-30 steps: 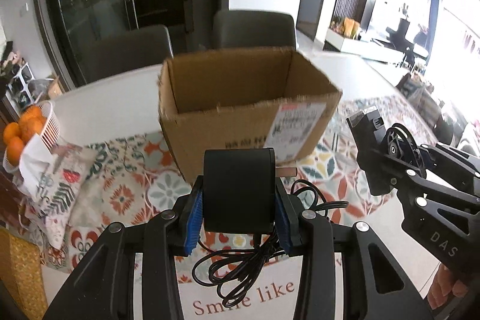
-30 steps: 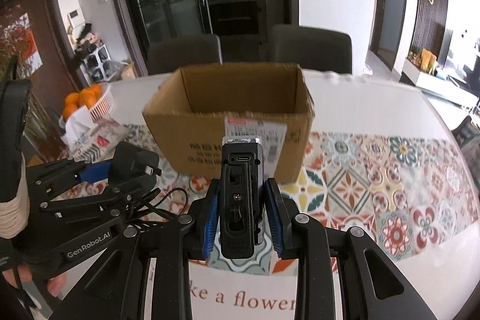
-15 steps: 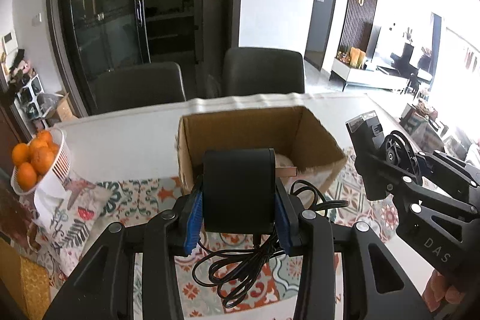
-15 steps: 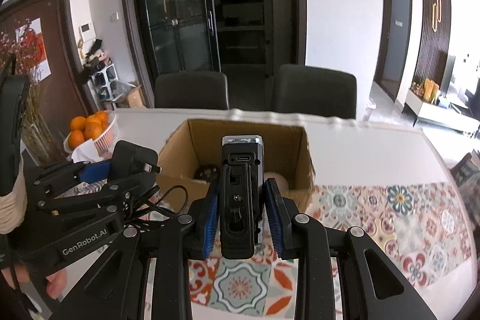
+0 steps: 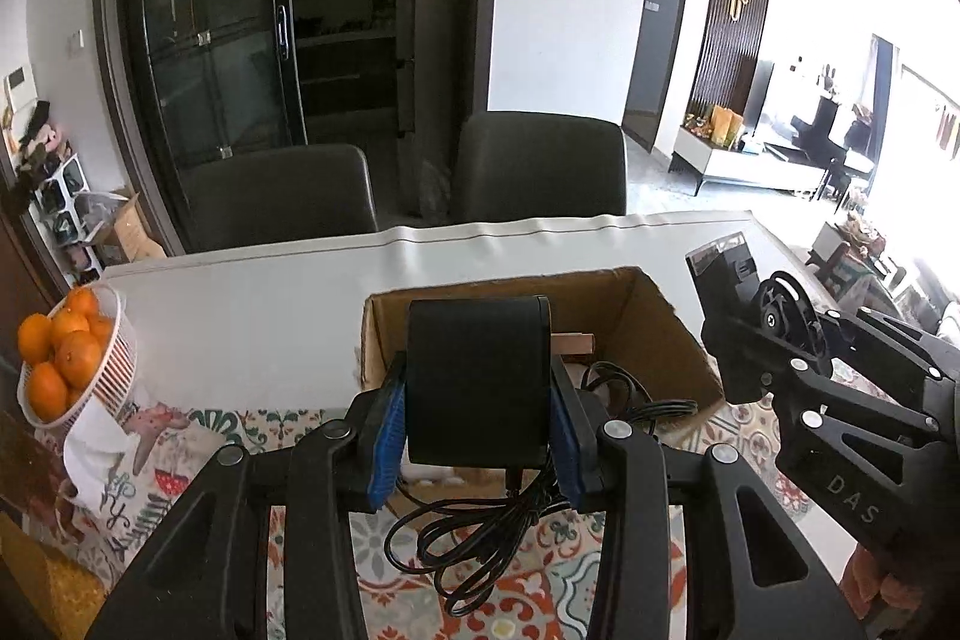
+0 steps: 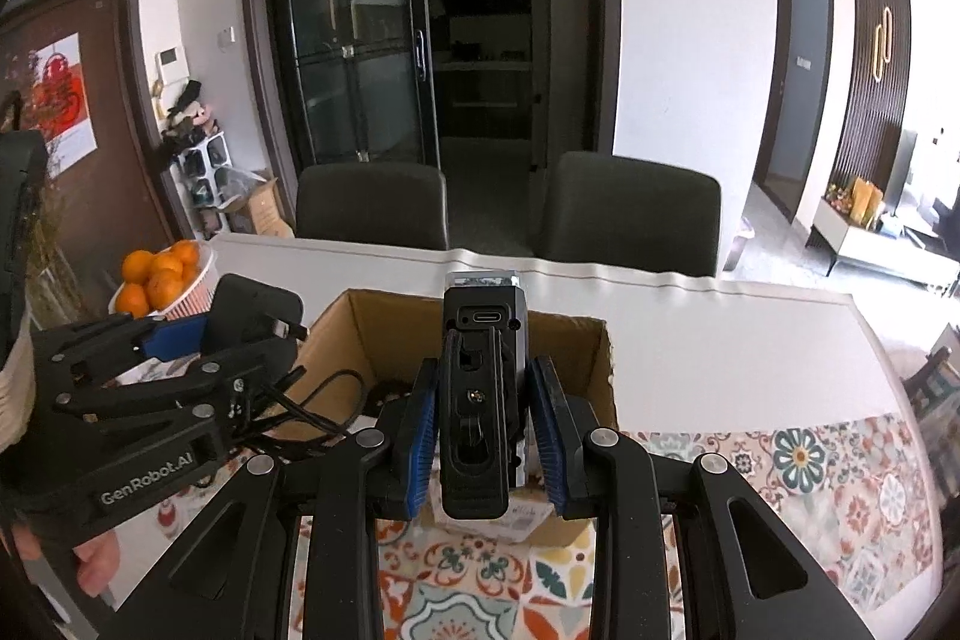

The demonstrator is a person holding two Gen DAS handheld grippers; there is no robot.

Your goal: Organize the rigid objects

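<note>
My left gripper (image 5: 477,436) is shut on a black power adapter (image 5: 478,376) whose black cable (image 5: 480,538) hangs in loops below. It hovers at the near rim of an open cardboard box (image 5: 654,334). My right gripper (image 6: 483,436) is shut on a black and silver device with a USB-C port (image 6: 483,382), held upright over the same box (image 6: 594,376). The right gripper shows in the left wrist view (image 5: 750,340); the left gripper shows in the right wrist view (image 6: 240,334). Items lie inside the box, mostly hidden.
A white basket of oranges (image 5: 60,358) stands at the table's left, with a patterned cloth pouch (image 5: 138,454) beside it. A patterned table runner (image 6: 810,472) covers the near table. Two dark chairs (image 5: 540,166) stand behind the white table (image 5: 252,304).
Both grippers have risen and moved forward with their objects; the box now shows from above, its inside visible, where before its front wall faced me.
</note>
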